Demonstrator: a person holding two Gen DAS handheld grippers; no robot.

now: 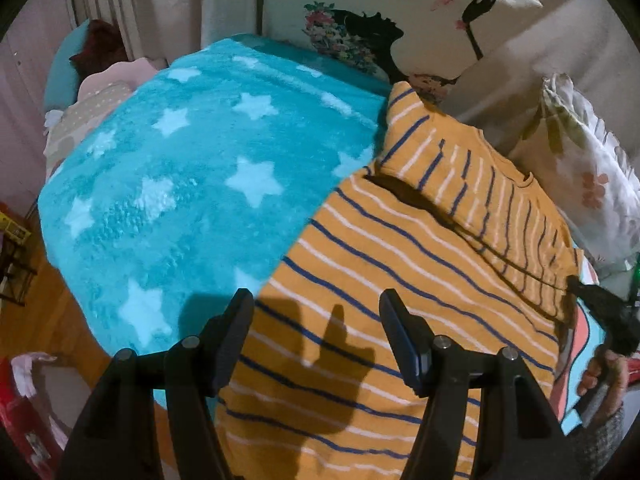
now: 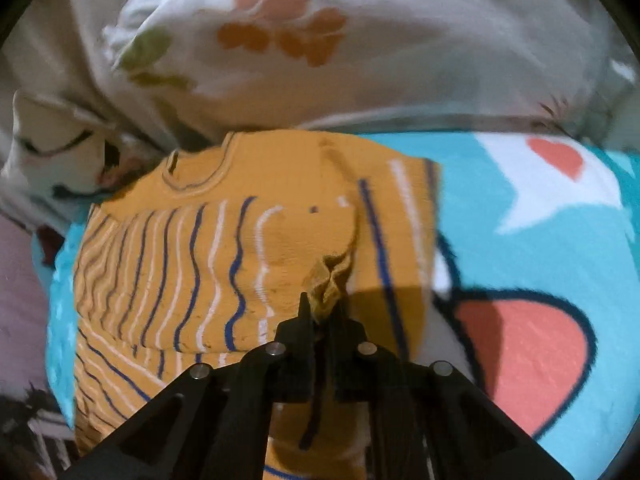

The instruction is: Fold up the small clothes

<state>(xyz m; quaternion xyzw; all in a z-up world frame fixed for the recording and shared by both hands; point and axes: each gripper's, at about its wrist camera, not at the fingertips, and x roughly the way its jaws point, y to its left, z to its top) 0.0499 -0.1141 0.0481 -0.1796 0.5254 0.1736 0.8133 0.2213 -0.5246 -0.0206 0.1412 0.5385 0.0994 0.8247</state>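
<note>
An orange shirt (image 1: 400,264) with blue and white stripes lies on a turquoise star blanket (image 1: 180,184) on a bed. Its upper part is folded over the body. My left gripper (image 1: 316,300) is open and empty, hovering just above the shirt's lower left part. My right gripper (image 2: 322,306) is shut on a bunched edge of the shirt (image 2: 248,248) near its right sleeve, with the neckline facing away. The right gripper also shows in the left wrist view (image 1: 580,286) at the shirt's right edge.
A white pillow with a black figure print (image 1: 400,16) leans at the head of the bed. A white floral pillow (image 2: 320,40) lies just beyond the shirt. A blanket with red hearts (image 2: 528,352) lies to the right. The wooden floor (image 1: 44,300) and a red box (image 1: 20,412) are at left.
</note>
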